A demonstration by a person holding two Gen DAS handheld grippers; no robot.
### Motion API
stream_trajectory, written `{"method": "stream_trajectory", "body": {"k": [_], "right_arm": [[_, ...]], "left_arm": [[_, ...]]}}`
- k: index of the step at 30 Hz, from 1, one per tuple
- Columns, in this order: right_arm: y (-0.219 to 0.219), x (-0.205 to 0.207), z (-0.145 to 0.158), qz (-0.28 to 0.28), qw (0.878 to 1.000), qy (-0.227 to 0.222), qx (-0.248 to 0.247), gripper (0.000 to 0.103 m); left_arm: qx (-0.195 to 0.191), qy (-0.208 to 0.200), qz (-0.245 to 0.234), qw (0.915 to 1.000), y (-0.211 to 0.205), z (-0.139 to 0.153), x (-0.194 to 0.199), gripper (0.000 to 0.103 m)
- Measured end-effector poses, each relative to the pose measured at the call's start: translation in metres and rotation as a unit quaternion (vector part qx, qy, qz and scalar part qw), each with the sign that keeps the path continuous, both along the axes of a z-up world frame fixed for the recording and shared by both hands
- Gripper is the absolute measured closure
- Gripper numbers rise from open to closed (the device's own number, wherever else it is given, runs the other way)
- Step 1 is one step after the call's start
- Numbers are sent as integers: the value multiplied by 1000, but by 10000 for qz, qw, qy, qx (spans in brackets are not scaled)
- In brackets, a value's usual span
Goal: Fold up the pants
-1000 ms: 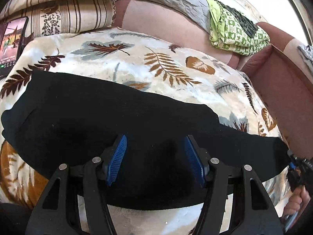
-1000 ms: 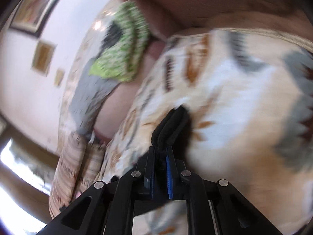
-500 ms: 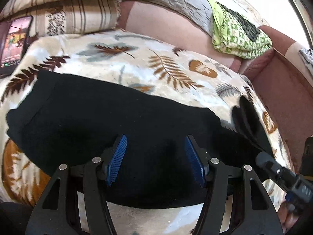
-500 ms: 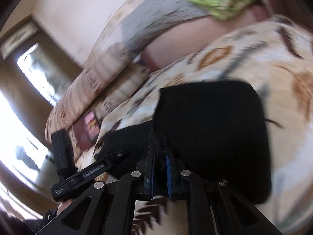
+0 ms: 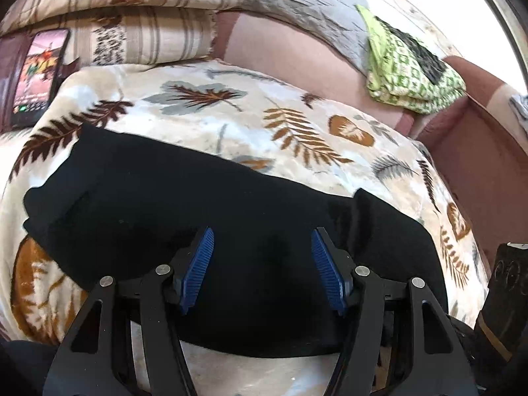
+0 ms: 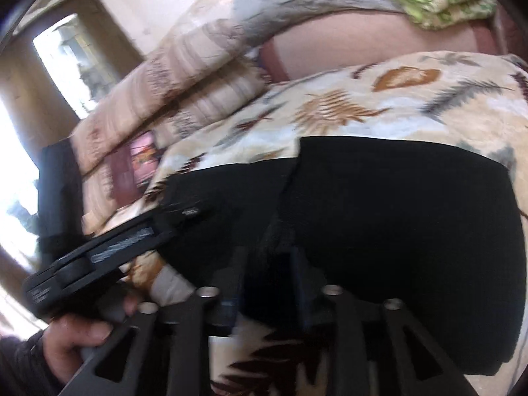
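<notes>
The black pants point(image 5: 204, 204) lie across a leaf-print blanket point(image 5: 231, 125), with the right end folded back over the middle point(image 5: 389, 231). My left gripper point(image 5: 260, 250) is open and empty, hovering just above the pants' near edge. In the right wrist view the pants point(image 6: 396, 214) fill the middle, and my right gripper point(image 6: 267, 264) stands open over the folded cloth, its fingers blurred. The left gripper's body point(image 6: 109, 250) and the hand holding it show at the left.
A phone with a lit screen point(image 5: 36, 76) lies at the blanket's far left. Striped pillows point(image 5: 132, 33) and a grey quilt point(image 5: 297, 10) lie behind. A green patterned cloth point(image 5: 412, 76) sits on the sofa back. The right gripper's body point(image 5: 505, 297) is at the right edge.
My right gripper carried the pant leg end leftward over the middle, laid it down and opened. The left gripper stayed open over the pants.
</notes>
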State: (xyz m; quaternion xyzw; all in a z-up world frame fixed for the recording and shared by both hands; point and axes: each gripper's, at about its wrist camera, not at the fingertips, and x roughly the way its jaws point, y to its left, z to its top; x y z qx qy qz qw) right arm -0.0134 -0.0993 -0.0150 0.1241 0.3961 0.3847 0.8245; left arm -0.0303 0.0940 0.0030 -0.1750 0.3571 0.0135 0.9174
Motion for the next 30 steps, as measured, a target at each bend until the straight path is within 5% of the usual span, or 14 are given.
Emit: {"method": "stream_trajectory", "body": {"k": [4,6,10,12,14,16,20,22,25,28,30], "right_arm": [[-27,-9,10,450,9985,226,220,65],[-61,-21,25,185,9991,-335,158,65],[-118,-30,34,-1110,9811,-1210,-1020,65],[-131,-28,27,-1343,9719,-1195,-1519,76],[-132,-28,26,-1264,9723,-1229,-1533,83],[-125,-29,28,-1032,9749,-1342,-1446,86],[-97,-21,19,-612,9764,-1305,-1606,88],[-86,-6,-10,-416,9795,-605,-1874,89],[-94,-3,-11,-581,9856,-464,-1518,89],[-102,-2,-2,-648,9886,-477,-1269,89],[-102,3,16,-838,9842,-944,-1242,89]], "left_arm": [[-26,-287,-349,9990,-11,21,11,42],[-138,-521,-854,9949,-25,39,22,42],[-573,-587,-2320,9692,-68,53,53,42],[-720,-489,-2698,9590,-82,44,65,42],[-451,-99,-2570,9653,-86,16,77,45],[-386,469,-2242,9726,-76,-15,86,64],[-1007,454,-2022,9731,-57,-15,85,68],[-960,439,-2037,9733,-59,-17,82,68],[-788,408,-1973,9763,-64,-14,76,68],[-760,359,-1900,9782,-62,-11,70,68],[-689,299,-1805,9807,-61,-9,62,68]]}}
